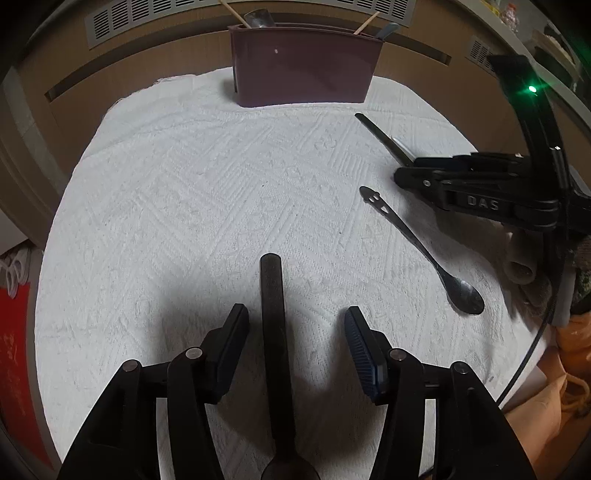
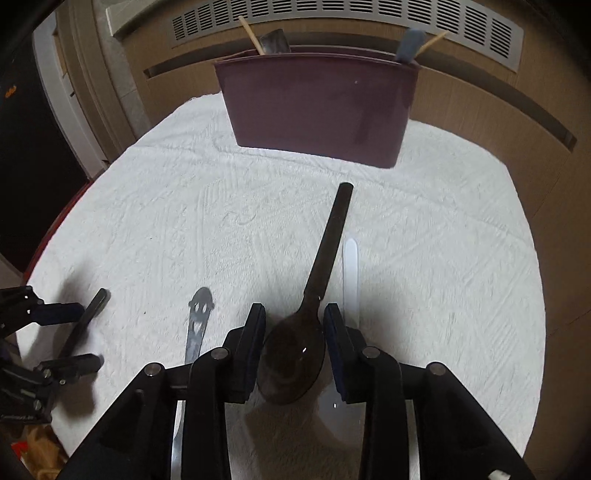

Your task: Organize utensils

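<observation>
A maroon utensil holder stands at the far edge of the white cloth, with chopsticks and other utensils in it. My left gripper is open around the handle of a black spoon lying on the cloth. My right gripper is shut on a second black spoon at its bowl, its handle pointing toward the holder. A steel spoon with a smiley handle lies between the grippers. A white plastic utensil lies just right of the held spoon.
The white textured cloth covers a round table. A brown wall panel with vents runs behind the holder. A red item sits beyond the table's left edge and orange bags beyond its right.
</observation>
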### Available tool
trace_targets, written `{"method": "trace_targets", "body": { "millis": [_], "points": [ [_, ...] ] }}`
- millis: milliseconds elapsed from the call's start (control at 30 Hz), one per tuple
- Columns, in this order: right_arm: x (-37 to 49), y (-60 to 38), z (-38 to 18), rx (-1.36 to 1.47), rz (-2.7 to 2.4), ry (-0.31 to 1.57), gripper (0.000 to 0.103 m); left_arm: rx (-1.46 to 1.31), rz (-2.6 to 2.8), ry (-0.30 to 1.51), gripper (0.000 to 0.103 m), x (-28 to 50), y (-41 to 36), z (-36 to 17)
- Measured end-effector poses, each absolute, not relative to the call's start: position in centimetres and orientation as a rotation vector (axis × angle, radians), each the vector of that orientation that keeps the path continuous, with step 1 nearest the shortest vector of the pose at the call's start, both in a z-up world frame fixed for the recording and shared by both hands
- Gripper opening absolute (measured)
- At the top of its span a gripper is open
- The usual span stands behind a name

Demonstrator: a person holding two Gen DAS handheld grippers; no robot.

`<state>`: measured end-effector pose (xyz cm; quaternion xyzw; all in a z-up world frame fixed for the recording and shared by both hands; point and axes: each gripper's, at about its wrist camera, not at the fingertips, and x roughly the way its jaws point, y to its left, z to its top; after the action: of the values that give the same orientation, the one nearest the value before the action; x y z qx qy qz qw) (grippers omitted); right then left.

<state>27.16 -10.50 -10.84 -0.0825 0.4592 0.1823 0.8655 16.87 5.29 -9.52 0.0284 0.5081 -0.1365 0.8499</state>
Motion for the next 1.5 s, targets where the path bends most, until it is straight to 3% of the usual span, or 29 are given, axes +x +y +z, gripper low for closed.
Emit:
{"method": "trace_targets", "body": {
  "millis": [133,200,233,267,467,667,767,833,1033,1233,1500],
  "points": [
    [27.9,-9.8,-11.0,-0.214,0.371,0.936,0.033,0.048,-0.290,1.063,0.059,16.8,5.4,-9.5],
    [27.7,-9.7,-10.9,-0.229,0.378,0.932,0.024,0.027,-0.293,1.059,0.059,16.8,5.7,-9.4],
    [27.5,-9.6,-10.8,-0.239,0.378,0.926,0.013,0.018,-0.303,1.055,0.059,16.8,5.8,-9.4],
    [27.2,-9.7,-10.6,-0.250,0.372,0.923,0.011,0.007,-0.306,1.055,0.059,16.7,5.9,-9.3],
    [24.4,-10.6,-8.0,-0.195,0.436,0.881,0.011,-0.009,-0.312,1.067,0.058,17.1,6.1,-9.1],
    [21.1,-11.7,-5.2,-0.189,0.472,0.813,0.011,-0.034,-0.290,1.100,0.043,18.8,6.8,-9.1],
    [20.1,-12.4,-5.1,-0.185,0.470,0.800,0.011,-0.020,-0.268,1.105,0.031,19.5,6.7,-9.2],
    [19.9,-12.8,-5.4,-0.177,0.464,0.803,0.011,0.009,-0.252,1.096,0.017,19.9,6.4,-9.2],
    [19.6,-13.9,-6.4,-0.134,0.459,0.825,0.011,0.032,-0.237,1.056,0.012,19.3,5.8,-8.8],
    [18.3,-14.8,-4.9,-0.104,0.461,0.765,0.011,-0.008,-0.250,0.879,0.012,17.0,5.8,-3.5],
    [17.3,-15.3,1.4,-0.075,0.443,0.558,0.011,-0.018,-0.281,0.543,0.012,15.8,4.8,7.1]
  ]
}}
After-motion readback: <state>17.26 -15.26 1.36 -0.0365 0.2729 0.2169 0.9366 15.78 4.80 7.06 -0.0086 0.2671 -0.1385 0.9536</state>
